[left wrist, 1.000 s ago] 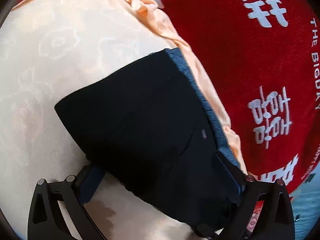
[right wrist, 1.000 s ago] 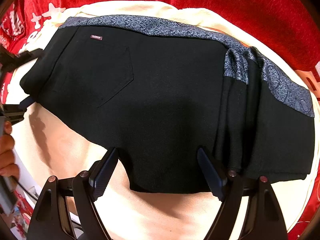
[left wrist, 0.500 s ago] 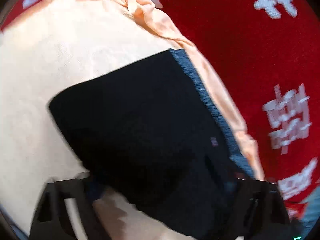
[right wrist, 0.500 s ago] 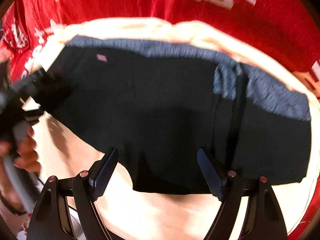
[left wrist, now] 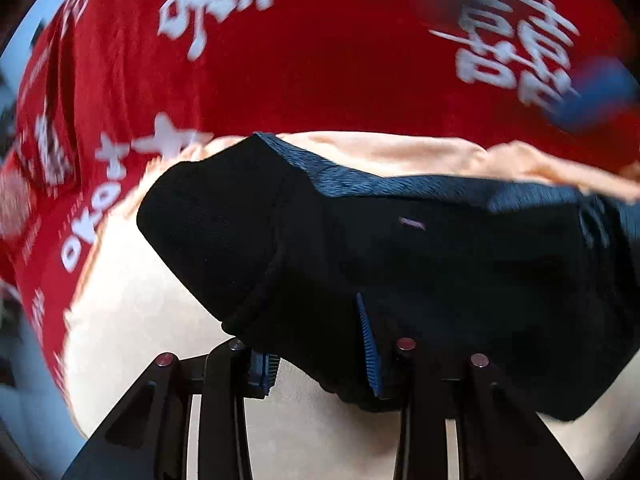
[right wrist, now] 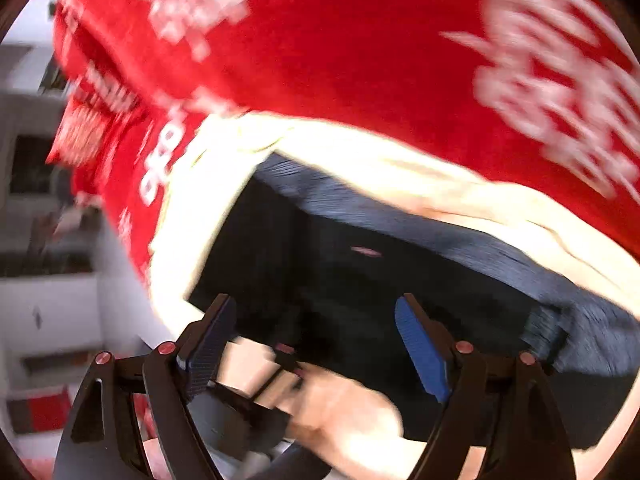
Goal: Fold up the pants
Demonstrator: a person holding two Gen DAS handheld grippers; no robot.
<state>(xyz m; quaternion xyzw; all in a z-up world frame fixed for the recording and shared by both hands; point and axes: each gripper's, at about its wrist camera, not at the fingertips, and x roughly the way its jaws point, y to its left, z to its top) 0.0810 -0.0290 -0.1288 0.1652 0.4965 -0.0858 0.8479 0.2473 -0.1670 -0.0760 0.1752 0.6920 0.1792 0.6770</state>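
The black pants with a grey-blue patterned waistband lie folded on a cream cloth. In the left wrist view my left gripper has its blue-padded fingers on either side of the folded near edge of the pants; the jaws have narrowed around the fabric. In the right wrist view the pants lie ahead, blurred. My right gripper is open and empty above their near edge, and the person's left hand shows below it.
A red blanket with white characters covers the surface behind the cream cloth. Room furniture shows blurred at the left of the right wrist view. The other gripper's blue pad is at the upper right.
Both views have swung sharply and are blurred. My left gripper's jaws have narrowed onto the pants' edge. My right gripper has lifted and turned left, still open.
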